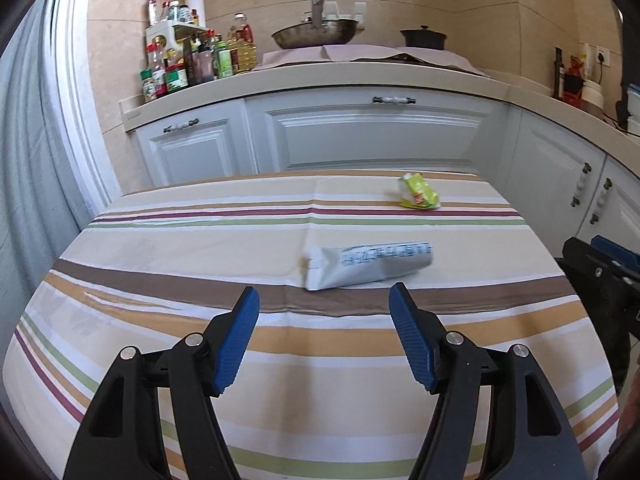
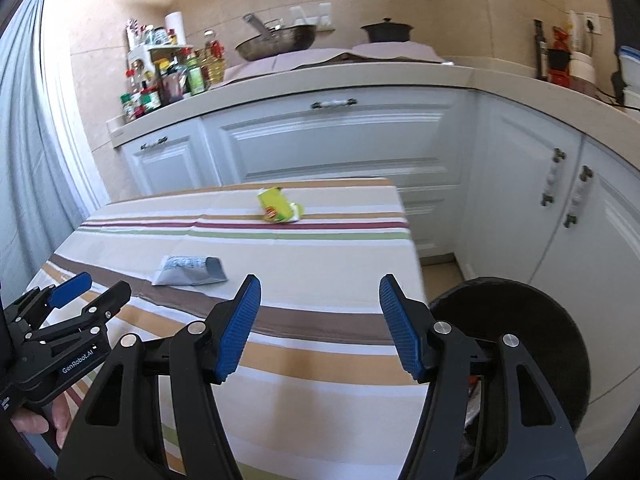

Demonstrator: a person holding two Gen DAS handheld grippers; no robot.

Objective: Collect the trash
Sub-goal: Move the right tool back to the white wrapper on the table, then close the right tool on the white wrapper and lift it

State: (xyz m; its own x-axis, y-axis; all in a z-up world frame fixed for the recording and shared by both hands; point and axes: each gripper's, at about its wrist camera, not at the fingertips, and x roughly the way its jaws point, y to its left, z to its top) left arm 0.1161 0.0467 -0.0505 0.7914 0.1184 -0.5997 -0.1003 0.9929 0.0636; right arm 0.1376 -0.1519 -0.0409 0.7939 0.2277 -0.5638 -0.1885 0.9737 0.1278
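Note:
A white wrapper with blue print (image 1: 368, 266) lies on the striped tablecloth (image 1: 160, 248), just beyond my open, empty left gripper (image 1: 324, 300). It also shows in the right wrist view (image 2: 190, 271). A yellow-green snack packet (image 1: 419, 191) lies near the table's far edge, also in the right wrist view (image 2: 280, 211). My right gripper (image 2: 320, 292) is open and empty above the table's right edge. A black round trash bin (image 2: 516, 340) stands on the floor right of the table, below the right gripper.
White kitchen cabinets (image 1: 372, 136) and a counter stand behind the table, with bottles and jars (image 1: 188, 64), a wok (image 1: 316, 34) and a black pot (image 1: 424, 38). A curtain (image 1: 28, 160) hangs at the left. The left gripper shows at the right wrist view's left edge (image 2: 80, 300).

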